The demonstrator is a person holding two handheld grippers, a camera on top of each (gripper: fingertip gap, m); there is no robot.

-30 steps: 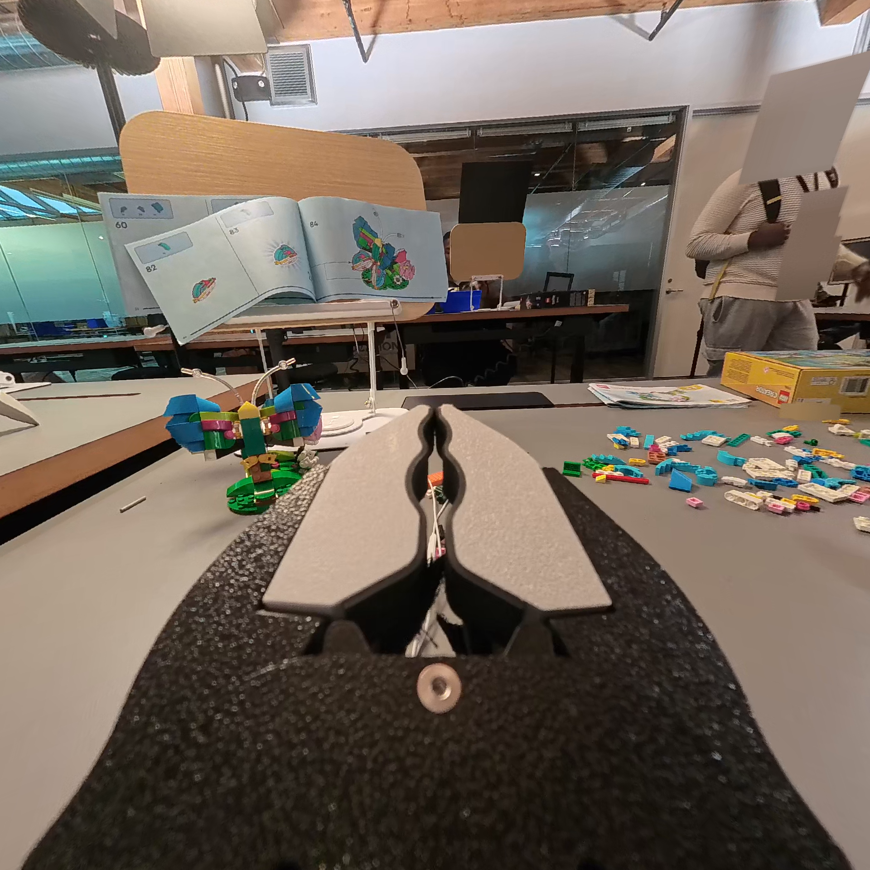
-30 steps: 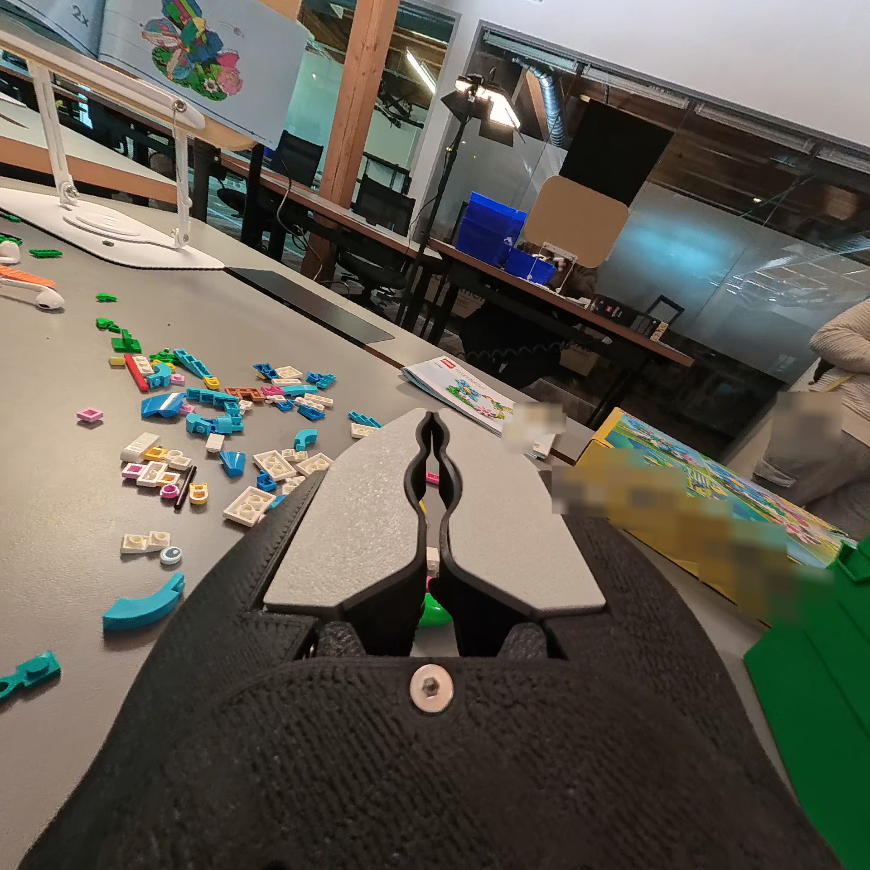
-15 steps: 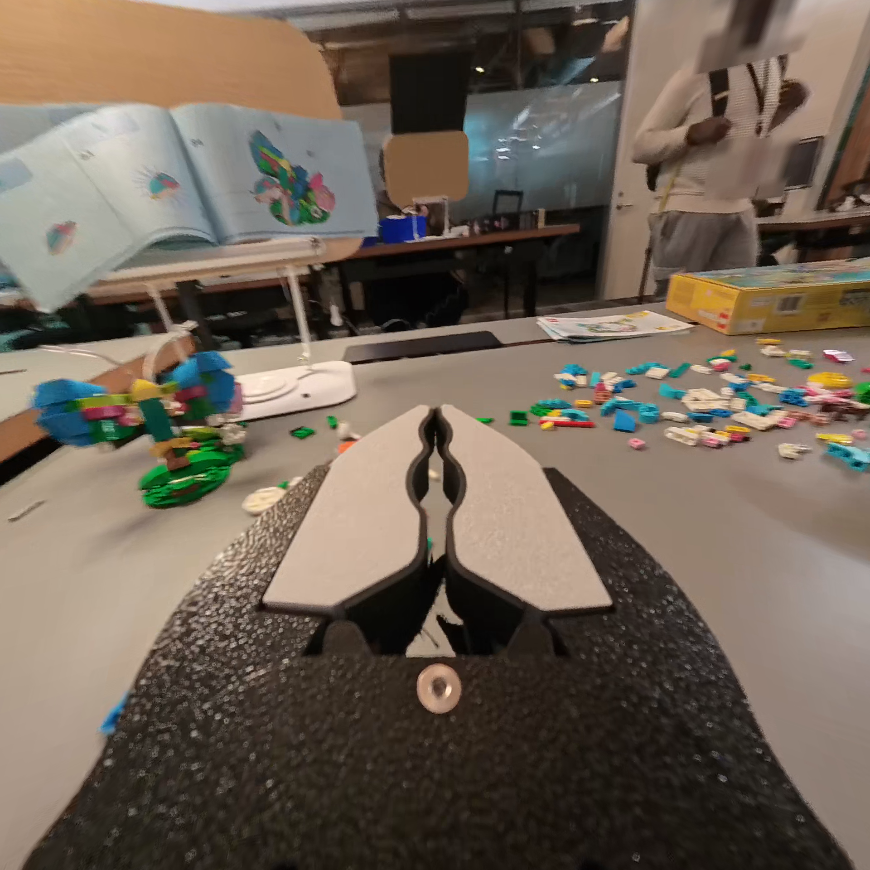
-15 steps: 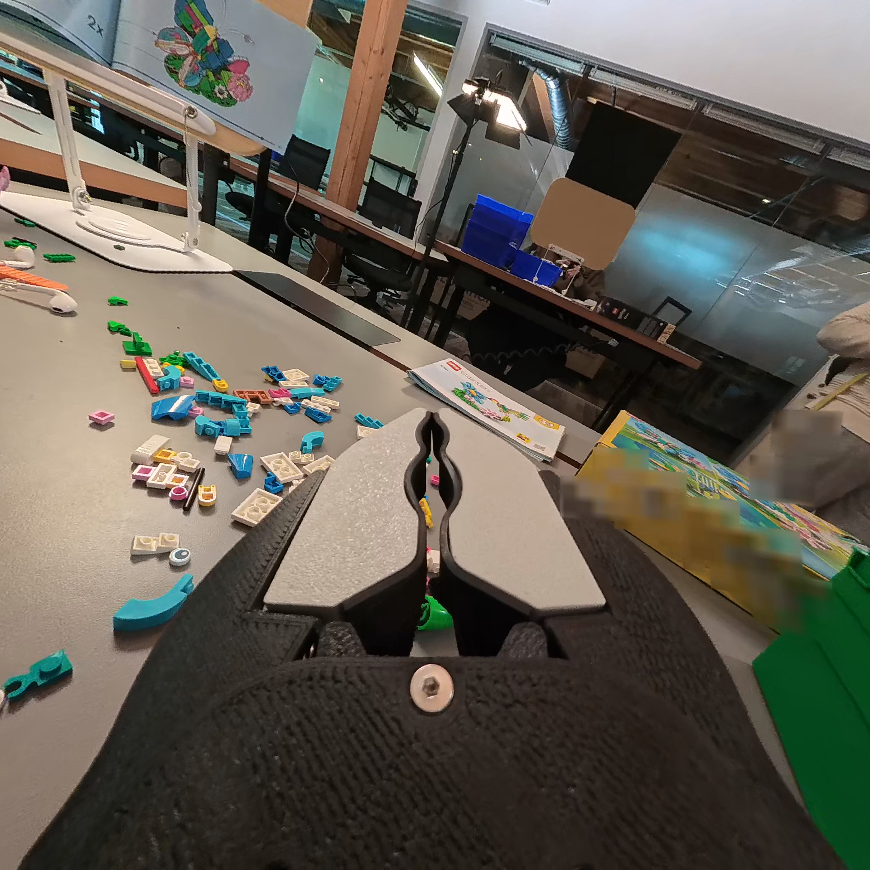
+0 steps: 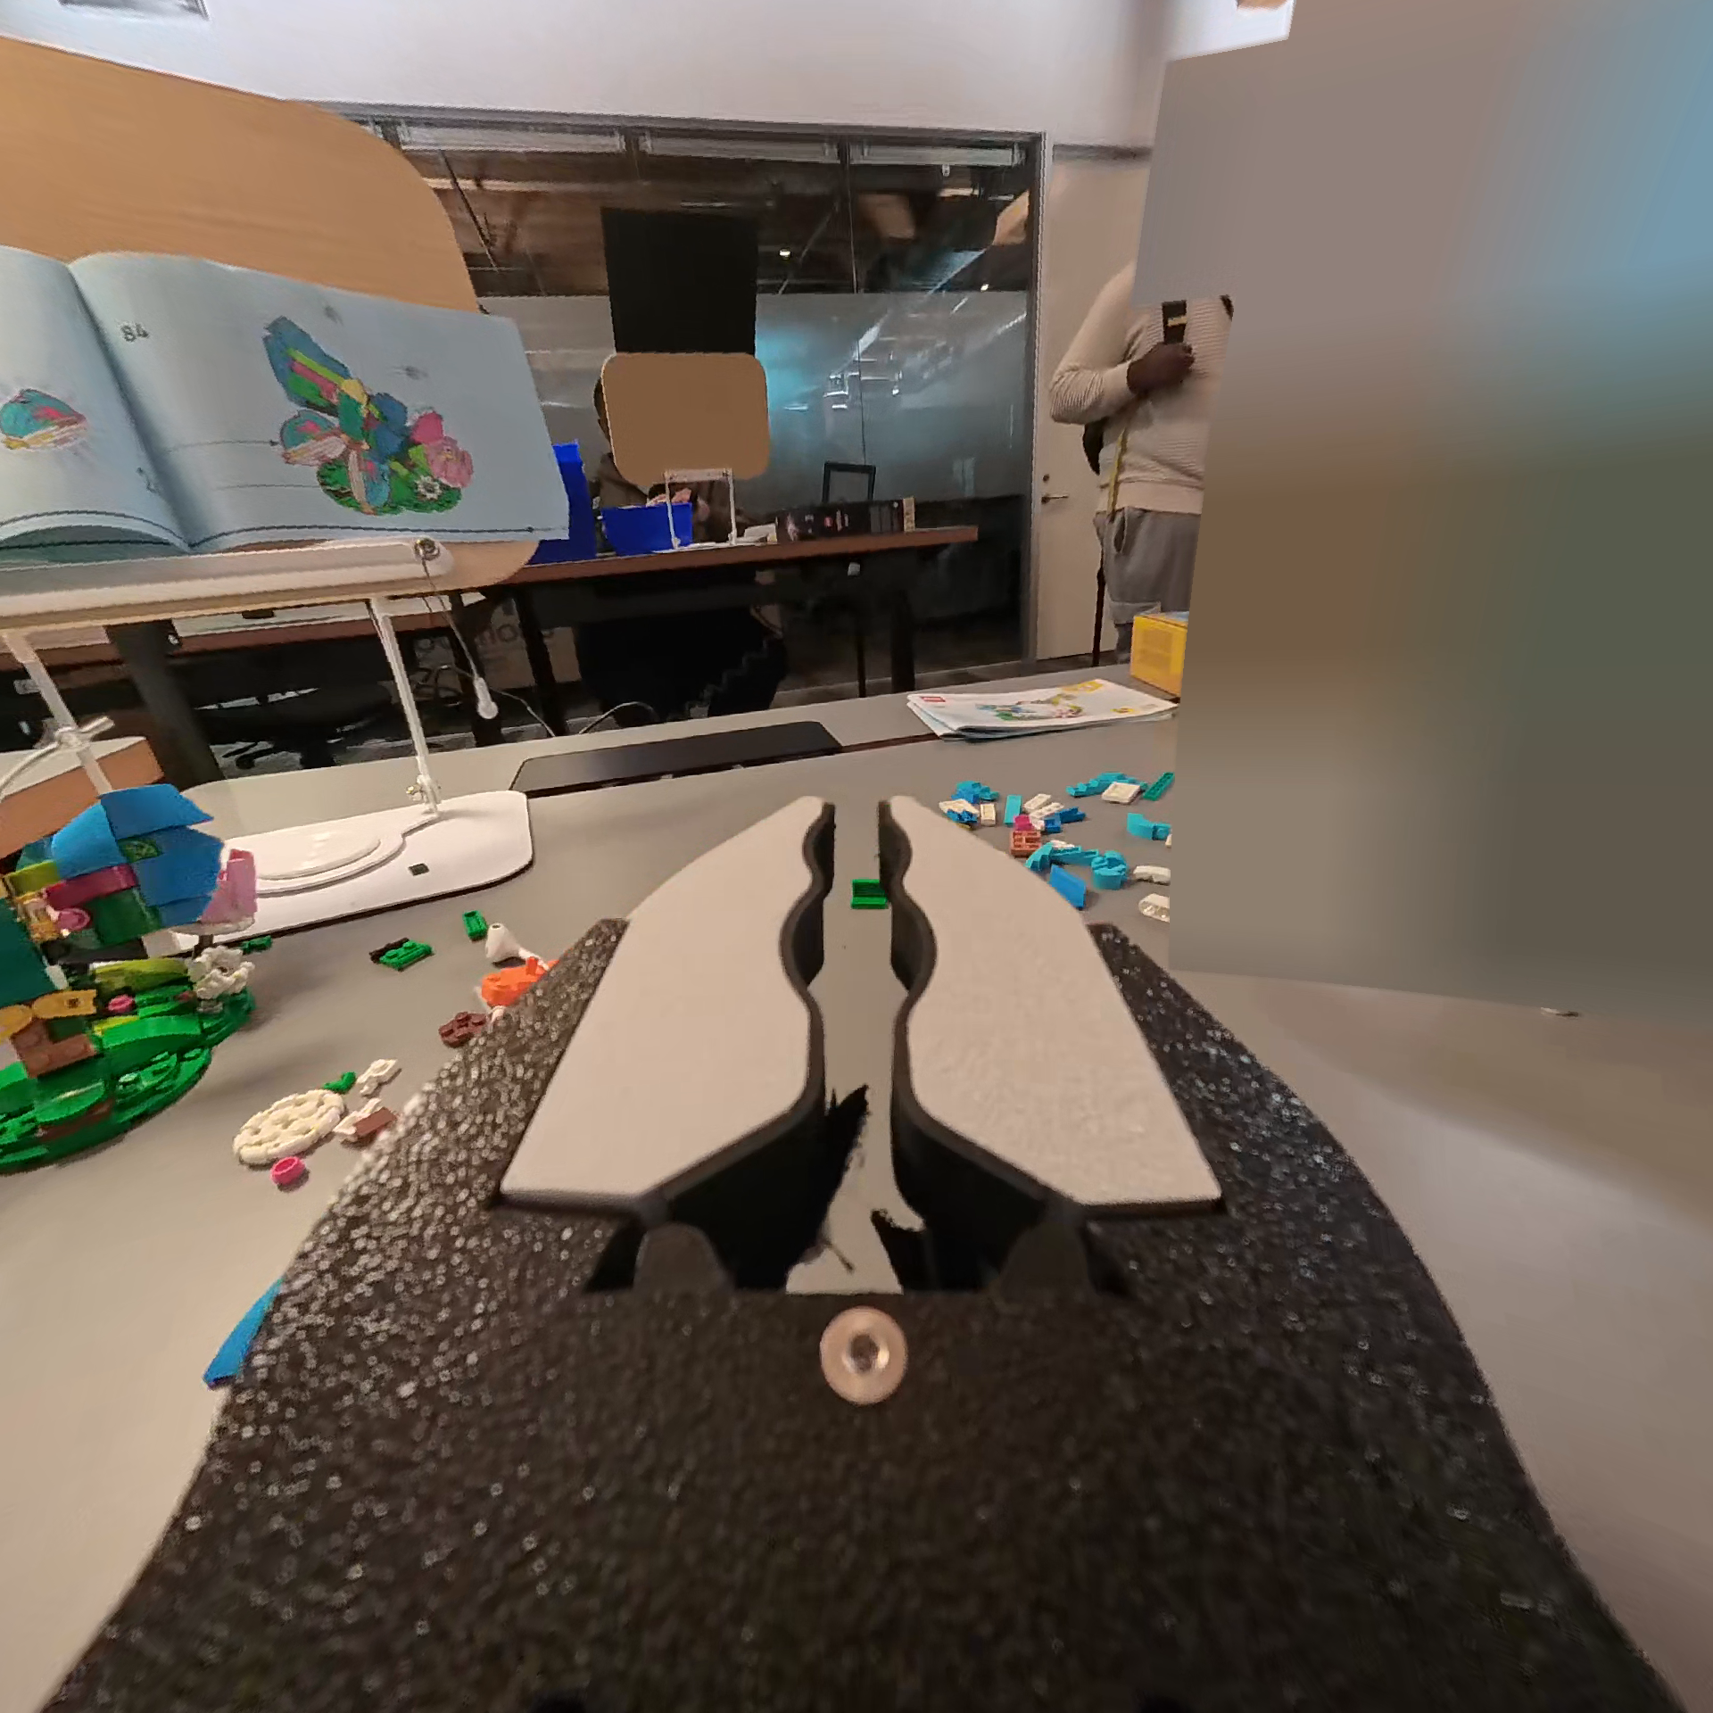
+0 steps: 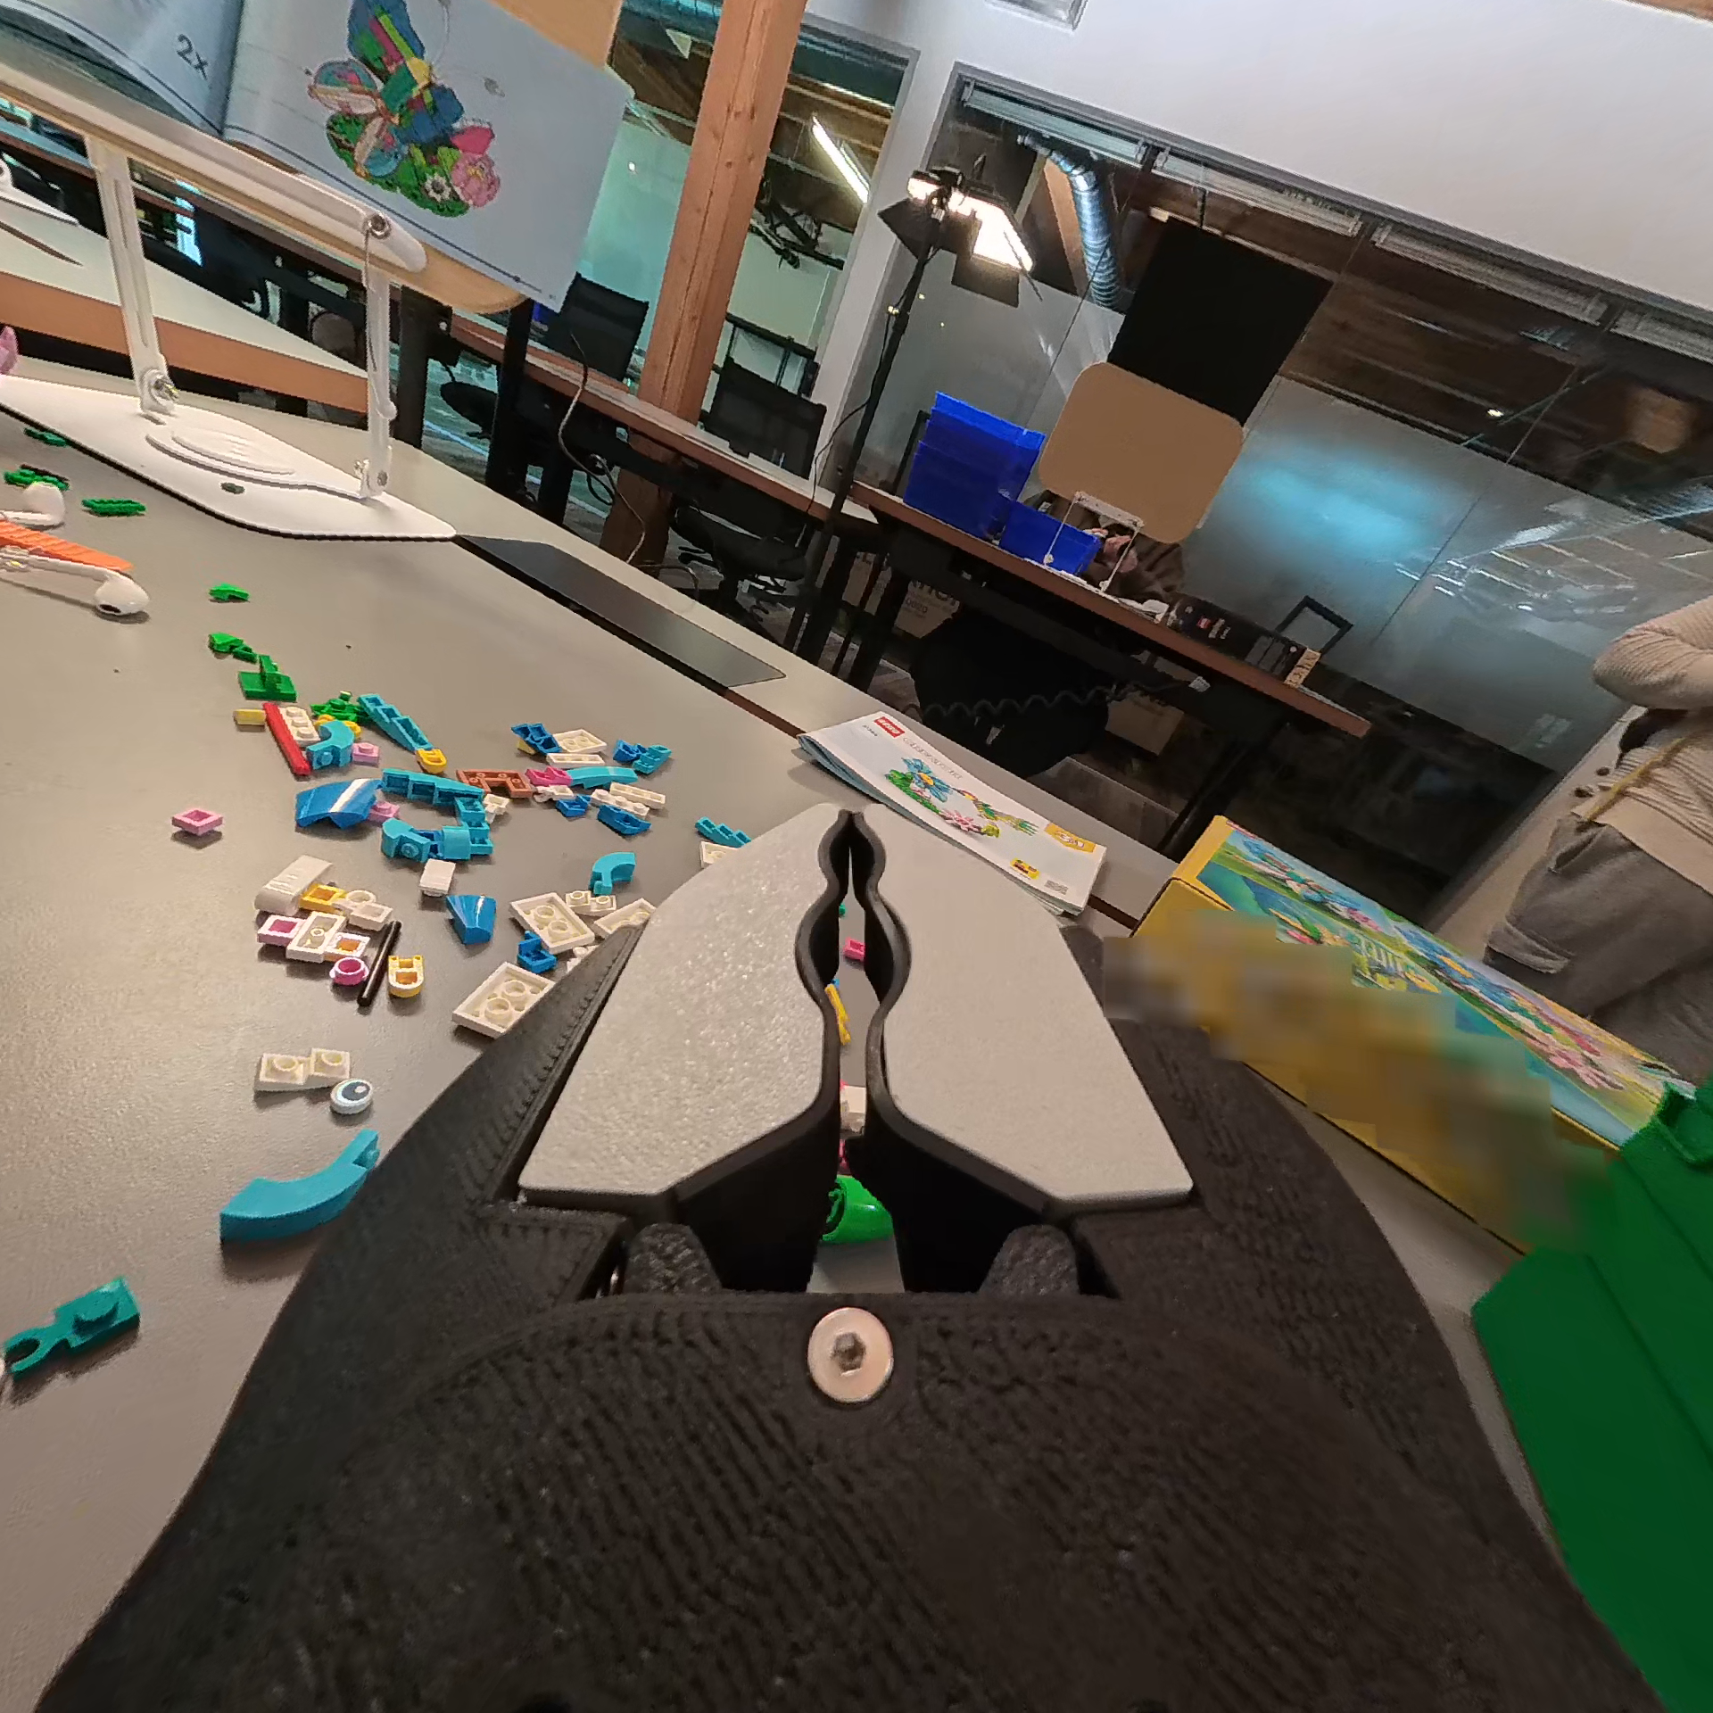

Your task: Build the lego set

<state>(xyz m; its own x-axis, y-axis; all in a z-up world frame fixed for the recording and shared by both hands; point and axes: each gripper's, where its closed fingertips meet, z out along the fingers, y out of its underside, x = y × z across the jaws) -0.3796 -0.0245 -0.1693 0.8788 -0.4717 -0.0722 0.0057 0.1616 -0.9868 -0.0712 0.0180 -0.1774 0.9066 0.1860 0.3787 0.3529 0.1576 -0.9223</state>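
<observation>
The part-built butterfly model (image 5: 102, 936) stands on its green base at the left of the left wrist view. My left gripper (image 5: 855, 816) hovers over the grey table (image 5: 649, 834), jaws a narrow gap apart and empty; a small green piece (image 5: 869, 893) lies on the table beyond the gap. Loose bricks (image 5: 1066, 839) lie to its right. My right gripper (image 6: 851, 825) is shut with nothing seen between its tips, low over the table beside the spread of loose bricks (image 6: 445, 816). A teal curved piece (image 6: 297, 1196) lies near its left side.
The open instruction book (image 5: 278, 417) sits on a white stand (image 5: 371, 848). A white round plate (image 5: 287, 1123) and an orange piece (image 5: 514, 983) lie near the model. A booklet (image 6: 955, 806), the yellow set box (image 6: 1298, 908) and a green plate (image 6: 1622, 1344) are at the right. The left gripper is farther from the teal curved piece (image 6: 297, 1196), some 25 cm, than the right, some 12 cm. The part-built butterfly model (image 5: 102, 936) lies some 25 cm from my left tips, 50 cm from my right tips.
My left gripper has swung right and lower, so the model has slid to the view's left edge, and its jaws have parted slightly. The right gripper has barely shifted and stays shut.
</observation>
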